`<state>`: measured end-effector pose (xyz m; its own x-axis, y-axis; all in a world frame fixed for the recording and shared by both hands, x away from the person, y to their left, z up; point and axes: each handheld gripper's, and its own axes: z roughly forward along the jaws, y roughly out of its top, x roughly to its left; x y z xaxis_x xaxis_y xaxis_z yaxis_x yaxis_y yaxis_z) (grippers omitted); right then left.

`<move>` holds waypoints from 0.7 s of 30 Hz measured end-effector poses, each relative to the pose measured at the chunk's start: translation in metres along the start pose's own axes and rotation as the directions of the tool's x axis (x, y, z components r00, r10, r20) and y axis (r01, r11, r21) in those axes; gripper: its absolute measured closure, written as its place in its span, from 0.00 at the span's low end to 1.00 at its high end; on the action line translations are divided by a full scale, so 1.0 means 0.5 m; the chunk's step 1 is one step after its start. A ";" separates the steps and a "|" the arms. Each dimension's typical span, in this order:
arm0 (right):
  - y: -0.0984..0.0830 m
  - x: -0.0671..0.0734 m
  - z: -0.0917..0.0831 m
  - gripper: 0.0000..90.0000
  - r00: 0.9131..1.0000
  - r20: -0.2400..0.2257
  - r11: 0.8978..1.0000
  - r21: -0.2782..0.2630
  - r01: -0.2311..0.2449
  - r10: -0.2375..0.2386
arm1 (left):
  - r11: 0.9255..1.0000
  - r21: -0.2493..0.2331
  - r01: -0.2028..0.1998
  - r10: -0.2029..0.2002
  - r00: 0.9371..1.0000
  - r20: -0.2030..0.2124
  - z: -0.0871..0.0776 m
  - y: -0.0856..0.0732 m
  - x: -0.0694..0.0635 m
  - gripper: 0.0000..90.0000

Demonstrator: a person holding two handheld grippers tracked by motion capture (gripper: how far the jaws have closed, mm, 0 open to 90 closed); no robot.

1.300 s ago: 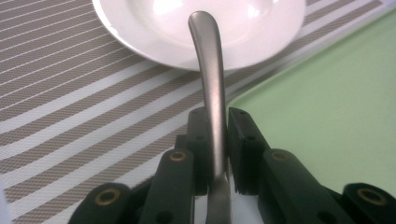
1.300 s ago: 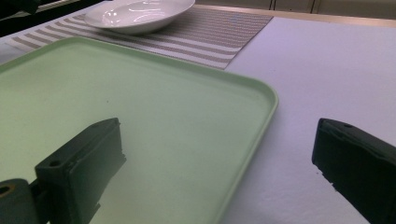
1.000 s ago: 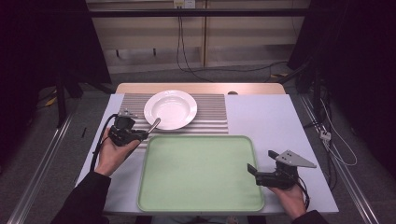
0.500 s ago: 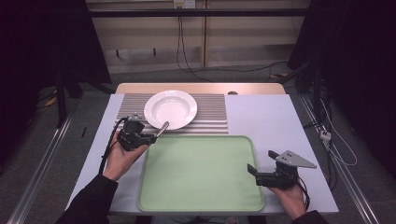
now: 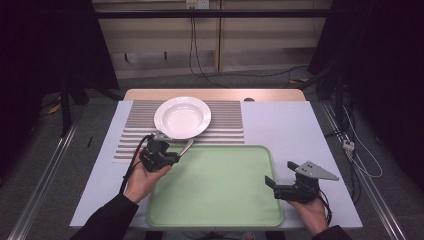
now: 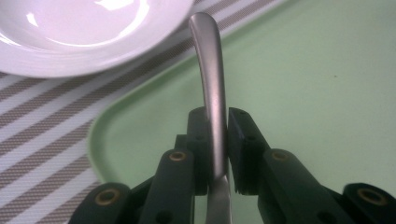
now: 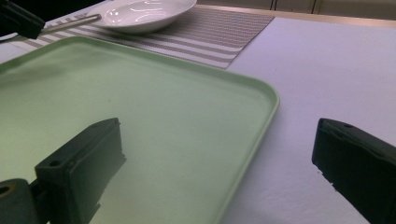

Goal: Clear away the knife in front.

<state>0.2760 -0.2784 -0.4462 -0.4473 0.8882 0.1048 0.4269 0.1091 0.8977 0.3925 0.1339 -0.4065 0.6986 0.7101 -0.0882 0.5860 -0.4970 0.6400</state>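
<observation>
Gripping a metal utensil handle (image 6: 212, 93), the left gripper (image 5: 172, 156) has its jaws clenched on the shaft, pads pressing both flat sides. Long axis runs straight out from the jaws, tip reaching toward the white plate (image 5: 182, 117) rim; it hangs above the near-left corner of the green tray (image 5: 220, 200). Handle looks brushed steel, slim, gently curved (working end hidden behind the jaws). Left hand is nearer. Right gripper (image 5: 272, 186) rests spread wide, holding nothing, straddling the tray's right edge.
</observation>
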 end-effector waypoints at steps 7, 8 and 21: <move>0.000 0.000 0.000 0.02 1.000 0.002 1.000 0.000 -0.001 0.001 | 0.998 0.056 -0.035 0.034 0.999 0.027 0.030 -0.008 -0.022 0.89; 0.000 0.000 0.000 0.02 1.000 0.000 1.000 -0.001 -0.001 0.001 | 0.998 0.057 -0.035 0.034 0.999 0.029 0.034 -0.009 -0.024 0.89; 0.000 0.000 0.001 0.02 1.000 -0.001 1.000 0.001 0.002 -0.002 | 0.996 0.084 -0.013 0.009 0.999 0.040 0.065 -0.025 -0.032 0.89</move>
<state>0.2764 -0.2783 -0.4463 -0.4485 0.8878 0.1035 0.4269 0.1111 0.8974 0.3876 0.1128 -0.4377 0.7198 0.6850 -0.1126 0.6096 -0.5461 0.5746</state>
